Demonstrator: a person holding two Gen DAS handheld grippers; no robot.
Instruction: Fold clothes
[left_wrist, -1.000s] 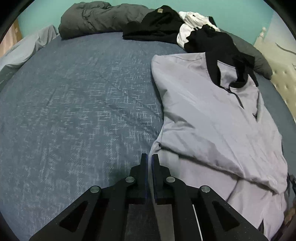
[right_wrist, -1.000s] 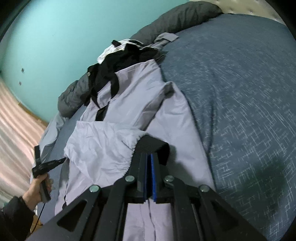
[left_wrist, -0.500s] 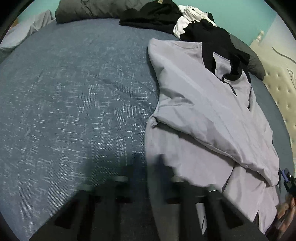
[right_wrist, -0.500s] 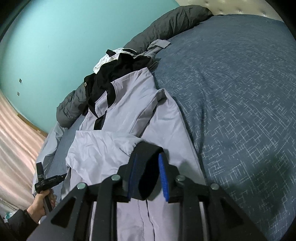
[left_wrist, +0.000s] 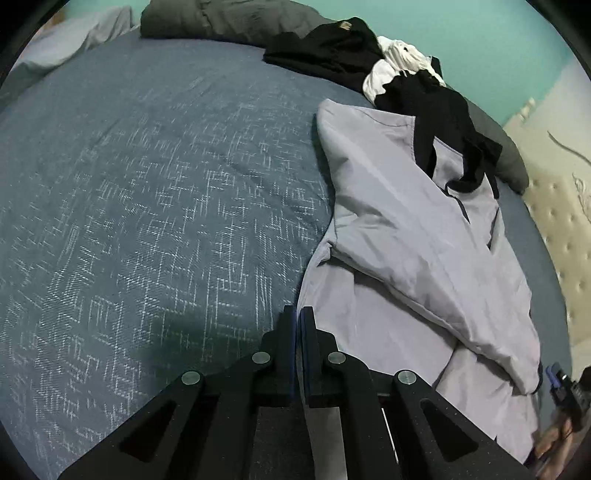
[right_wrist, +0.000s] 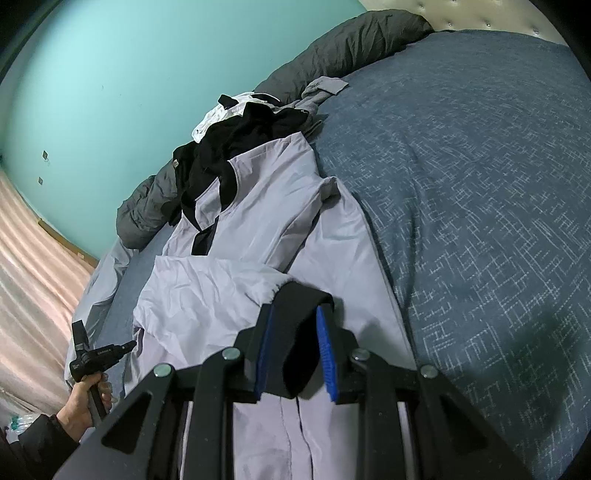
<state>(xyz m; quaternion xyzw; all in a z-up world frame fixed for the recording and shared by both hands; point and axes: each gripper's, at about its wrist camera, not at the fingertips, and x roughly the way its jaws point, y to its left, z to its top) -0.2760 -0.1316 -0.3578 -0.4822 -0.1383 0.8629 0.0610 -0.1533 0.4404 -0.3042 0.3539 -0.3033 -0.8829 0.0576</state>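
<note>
Left wrist view
Left gripper (left_wrist: 297, 314): jaws closed together on the near left edge of the jacket (left_wrist: 413, 251), a strip of pale cloth running back between them.
Jacket: lies on the right half of the bed (left_wrist: 147, 206), from 6 o'clock up to 1 o'clock; long axis runs near to far, black collar at the far end.
Edges: the jacket's left edge runs from the jaws up to 12 o'clock; a sleeve is folded across the body toward 4 o'clock.
Open room: bare blue cover from 7 to 11 o'clock.
Far rim: dark clothes (left_wrist: 332, 48) at 12 to 1 o'clock.

Right wrist view
Right gripper (right_wrist: 295, 314): jaws have just been opening and stand part open; the black cuff (right_wrist: 295, 332) sits between the blue pads, loose.
Jacket (right_wrist: 266, 206): centre, collar toward 11 o'clock, hem at 6 o'clock.
Open room: bare cover from 1 to 5 o'clock.
Left hand (right_wrist: 83, 402): at 8 o'clock, holding the other gripper's handle at the jacket's edge.
</note>
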